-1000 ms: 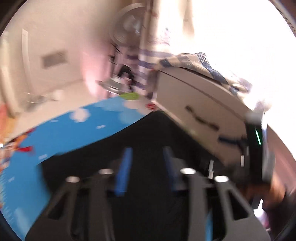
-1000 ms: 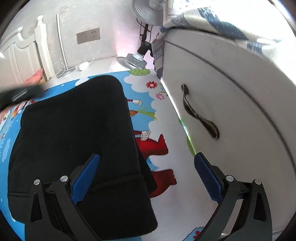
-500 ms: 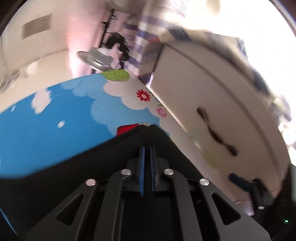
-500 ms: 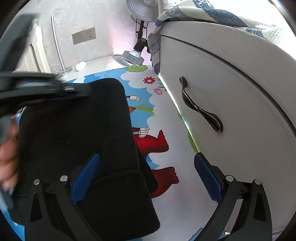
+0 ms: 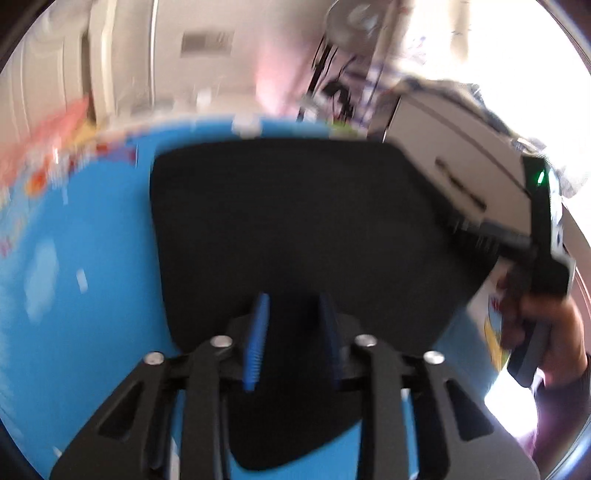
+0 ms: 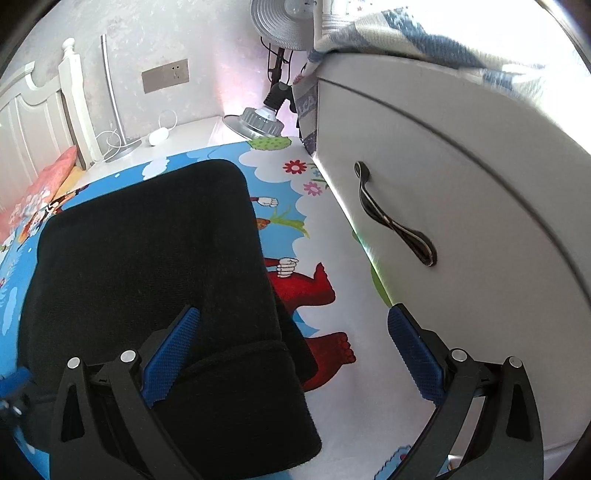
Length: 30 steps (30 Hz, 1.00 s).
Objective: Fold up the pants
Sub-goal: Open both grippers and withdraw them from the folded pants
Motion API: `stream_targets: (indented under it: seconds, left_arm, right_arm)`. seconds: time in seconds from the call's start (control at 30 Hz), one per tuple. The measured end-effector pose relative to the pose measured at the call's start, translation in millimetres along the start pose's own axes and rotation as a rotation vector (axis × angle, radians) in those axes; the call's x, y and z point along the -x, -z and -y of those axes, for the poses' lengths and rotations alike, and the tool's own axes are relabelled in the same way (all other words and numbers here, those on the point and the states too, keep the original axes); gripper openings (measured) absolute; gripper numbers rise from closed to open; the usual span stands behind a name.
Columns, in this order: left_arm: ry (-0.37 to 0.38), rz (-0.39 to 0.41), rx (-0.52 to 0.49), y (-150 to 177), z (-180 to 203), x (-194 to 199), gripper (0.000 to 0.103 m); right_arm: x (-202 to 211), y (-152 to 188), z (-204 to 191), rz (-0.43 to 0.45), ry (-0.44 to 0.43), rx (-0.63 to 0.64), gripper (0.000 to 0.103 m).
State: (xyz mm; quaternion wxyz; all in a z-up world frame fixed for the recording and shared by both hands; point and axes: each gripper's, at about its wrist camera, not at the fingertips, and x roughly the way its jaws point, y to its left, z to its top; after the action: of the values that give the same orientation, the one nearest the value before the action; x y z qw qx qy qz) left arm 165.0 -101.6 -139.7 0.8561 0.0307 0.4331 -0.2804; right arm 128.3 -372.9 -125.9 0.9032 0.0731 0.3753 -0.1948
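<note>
We let go of the pants (image 5: 295,221): half a second ago our left tool (image 5: 291,332) was pinched tight on a raised peak of black cloth, and now its blue pads are parting with nothing pressed between them, the garment lying flat just ahead of and beneath its tips. By our reading a fold has just been laid down and released, leaving a compact dark rectangle that looks close to finished. Our right tool (image 6: 295,354) hangs released and wide, as it did a second ago, its left pad over the near corner of the pants (image 6: 147,258), its right pad over bare mat. Beyond the tools, the pants rest on a bright blue cartoon play mat (image 6: 314,295) spread on the floor. To the right of the right tool stands a white cabinet (image 6: 461,221) with a dark curved handle (image 6: 391,225); farther ahead are a fan (image 6: 284,26), a wall socket (image 6: 165,75) and a white headboard (image 6: 37,122).
</note>
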Motion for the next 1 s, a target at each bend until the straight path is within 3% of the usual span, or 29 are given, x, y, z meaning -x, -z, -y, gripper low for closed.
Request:
stream_targets:
  seconds: [0.23, 0.33, 0.4, 0.43, 0.53, 0.63, 0.8, 0.9, 1.0]
  left_arm:
    - [-0.001, 0.017, 0.015, 8.6, -6.7, -0.3, 0.034]
    - [-0.010, 0.022, 0.020, 10.9, -6.5, 5.7, 0.037]
    - [-0.024, 0.051, 0.024, 9.5, -5.1, 14.0, 0.050]
    - [-0.033, 0.069, 0.022, 9.3, -4.6, 18.5, 0.051]
    - [-0.045, 0.115, 0.010, 7.9, -2.2, 31.9, 0.052]
    - [-0.036, 0.118, 0.025, 2.8, -2.7, 35.4, 0.058]
    - [-0.091, 0.113, 0.000, -6.5, 3.2, 29.7, 0.067]
    - [-0.100, 0.139, -0.073, -37.8, 17.4, 24.5, 0.073]
    - [-0.041, 0.131, -0.168, -85.9, 38.4, 4.4, 0.076]
  right_arm:
    - [59.9, -1.6, -30.8, 0.109, -0.041, 0.062, 0.096]
    - [55.1, 6.4, -42.6, 0.066, -0.046, 0.091, 0.096]
    - [41.1, 17.5, -49.0, 0.005, -0.021, 0.117, 0.096]
    - [35.3, 22.9, -50.1, -0.025, -0.022, 0.117, 0.096]
    - [31.5, 35.2, -49.9, -0.021, -0.011, 0.119, 0.097]
    - [31.5, 34.8, -48.8, -0.028, -0.019, 0.119, 0.097]
    - [32.2, 37.0, -49.9, -0.021, -0.017, 0.121, 0.097]
    - [33.8, 38.5, -49.9, -0.023, -0.017, 0.121, 0.097]
    - [33.4, 38.5, -49.6, -0.033, -0.020, 0.115, 0.097]
